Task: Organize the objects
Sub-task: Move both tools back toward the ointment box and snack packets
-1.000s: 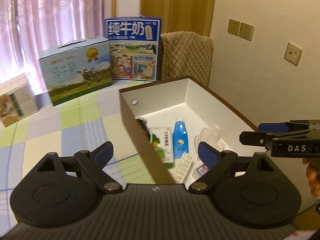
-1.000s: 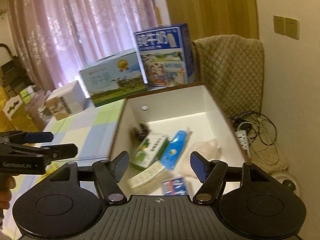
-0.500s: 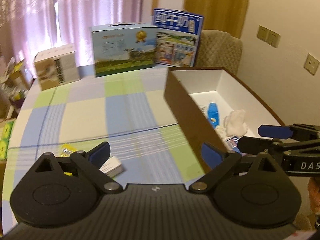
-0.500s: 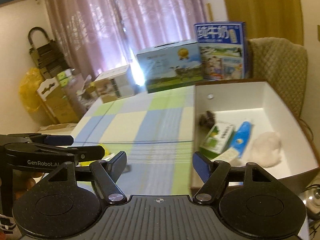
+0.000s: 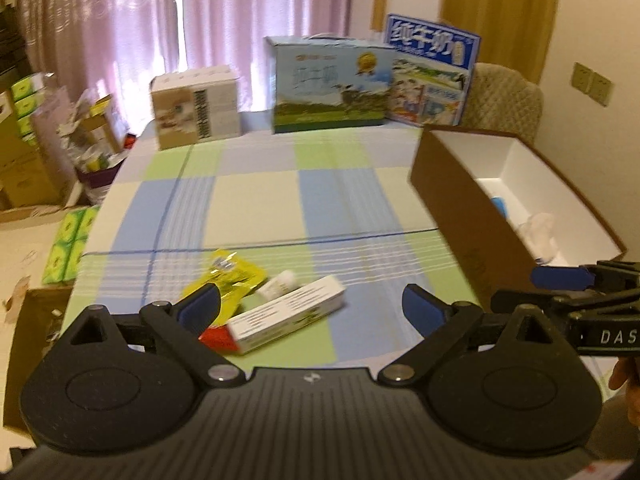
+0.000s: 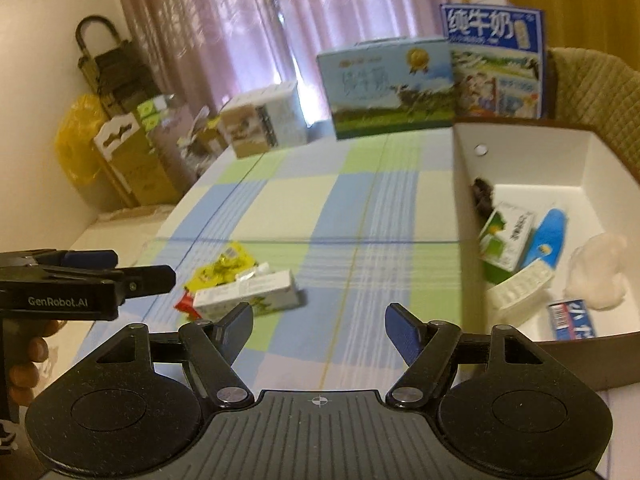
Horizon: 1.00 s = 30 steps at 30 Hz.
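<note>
Both hand-held grippers, the left (image 5: 310,306) and the right (image 6: 319,326), hang with jaws apart and empty; the left's jaws have just been opening. Below them, on the checked surface (image 5: 256,204), a white carton (image 5: 288,318) lies beside a yellow packet (image 5: 234,278). Off to the right, the open box (image 6: 520,148) holds other small items.
</note>
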### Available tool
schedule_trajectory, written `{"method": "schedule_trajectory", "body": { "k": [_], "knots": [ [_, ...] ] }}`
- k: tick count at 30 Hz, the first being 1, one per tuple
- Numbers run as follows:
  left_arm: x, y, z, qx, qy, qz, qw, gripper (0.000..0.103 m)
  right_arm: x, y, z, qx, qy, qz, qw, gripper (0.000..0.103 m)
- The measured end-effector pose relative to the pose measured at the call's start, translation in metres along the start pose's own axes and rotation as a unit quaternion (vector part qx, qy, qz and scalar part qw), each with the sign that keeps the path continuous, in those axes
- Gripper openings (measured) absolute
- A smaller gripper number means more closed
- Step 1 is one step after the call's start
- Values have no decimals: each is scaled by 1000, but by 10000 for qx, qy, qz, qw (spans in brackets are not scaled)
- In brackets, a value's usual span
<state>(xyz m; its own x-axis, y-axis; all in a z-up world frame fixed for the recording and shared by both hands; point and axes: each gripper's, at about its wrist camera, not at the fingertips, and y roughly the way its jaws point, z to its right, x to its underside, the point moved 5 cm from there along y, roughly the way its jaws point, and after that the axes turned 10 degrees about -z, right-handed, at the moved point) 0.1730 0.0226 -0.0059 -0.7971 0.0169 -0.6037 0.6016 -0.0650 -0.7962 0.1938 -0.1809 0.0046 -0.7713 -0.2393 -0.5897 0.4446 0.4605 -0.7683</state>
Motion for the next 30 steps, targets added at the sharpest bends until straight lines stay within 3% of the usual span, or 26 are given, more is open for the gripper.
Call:
{"method": "schedule_trajectory", "body": {
  "k": [8, 23, 30],
  "knots": [
    [16, 25, -29, -302, -198, -220, 9991, 96, 2, 37, -9, -111, -103, -311, 9994, 70],
    [33, 56, -71, -565, -736, -623, 9937, 95, -6, 92, -24, -246, -597, -488, 9967, 70],
    [34, 66, -87, -716, -894, -735, 9907, 95, -17, 117, -28, -324, -700, -494, 9958, 62]
  ]
}}
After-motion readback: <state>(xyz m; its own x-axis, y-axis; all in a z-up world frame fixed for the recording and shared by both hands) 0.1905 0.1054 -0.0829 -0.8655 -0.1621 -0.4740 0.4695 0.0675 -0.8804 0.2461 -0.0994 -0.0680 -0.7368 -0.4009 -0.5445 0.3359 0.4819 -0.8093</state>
